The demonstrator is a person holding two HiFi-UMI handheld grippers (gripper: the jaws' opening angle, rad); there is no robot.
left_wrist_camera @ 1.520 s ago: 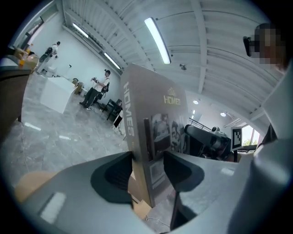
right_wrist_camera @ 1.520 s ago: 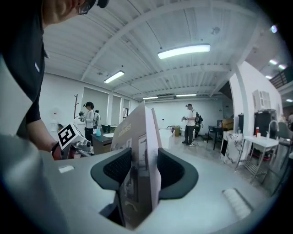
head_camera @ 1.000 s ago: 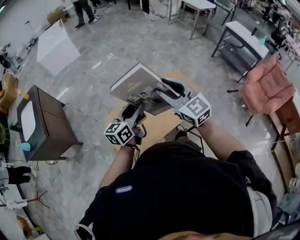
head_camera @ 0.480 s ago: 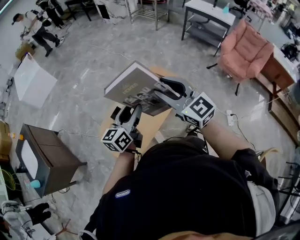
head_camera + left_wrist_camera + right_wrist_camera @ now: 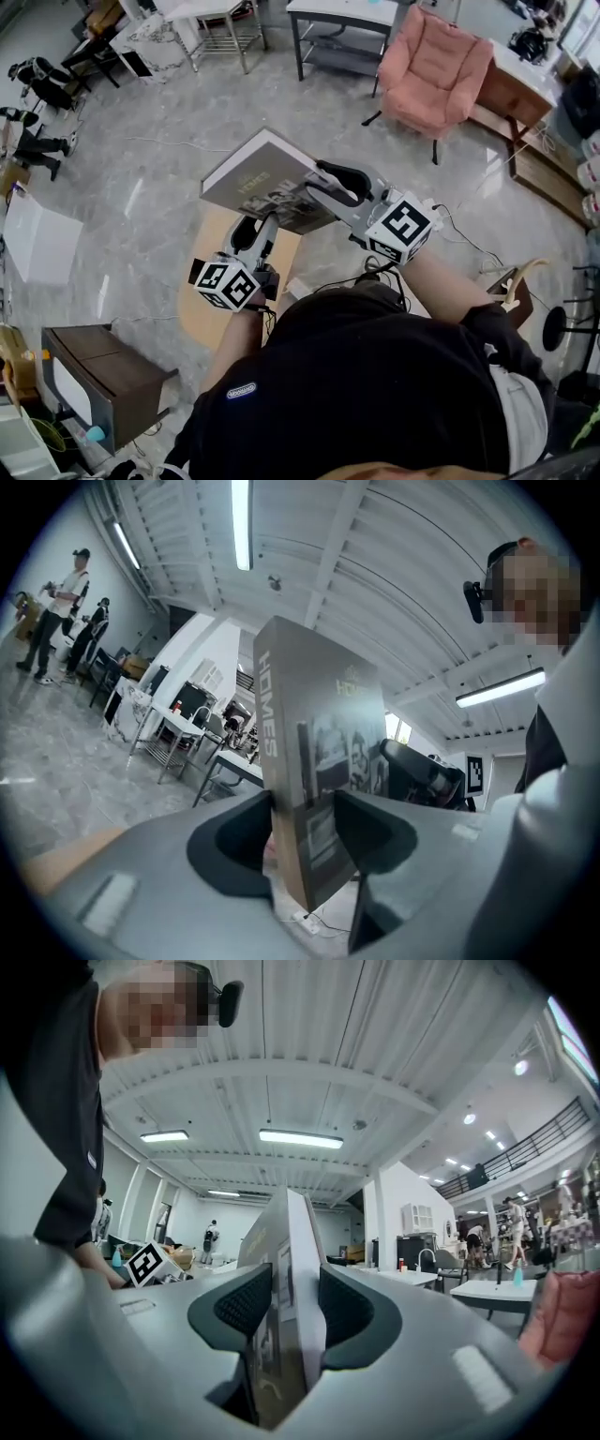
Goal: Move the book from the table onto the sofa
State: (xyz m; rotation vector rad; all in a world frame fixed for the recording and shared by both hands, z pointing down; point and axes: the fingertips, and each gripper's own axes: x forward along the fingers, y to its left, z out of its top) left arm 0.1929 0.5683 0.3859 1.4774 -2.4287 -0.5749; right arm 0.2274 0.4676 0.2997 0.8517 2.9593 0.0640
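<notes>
Book (image 5: 267,183) is up in the air, off the bench, and both grippers hold it flat in front of the person. The biggest thing around is the grey floor (image 5: 141,216). Next is the pink sofa (image 5: 436,70), far off at the top right of the head view and well apart from the book. The round wooden bench (image 5: 211,305) sits low, under the left gripper (image 5: 249,227). The book pokes out away from the person, past both grippers. Its spine is on the left side and seems to run away from the person too. I think the sofa lies to the right of the book, so the right gripper (image 5: 323,180) is the nearer one and would lead the way there. The left fingers (image 5: 234,832) are closed on the book's near edge, one finger on each cover. The right fingers (image 5: 246,1302) pinch the book the same way, and it fills the gap between them. On the spine I can read big pale letters, HOMES (image 5: 267,705). The words on the cover are too small to read
</notes>
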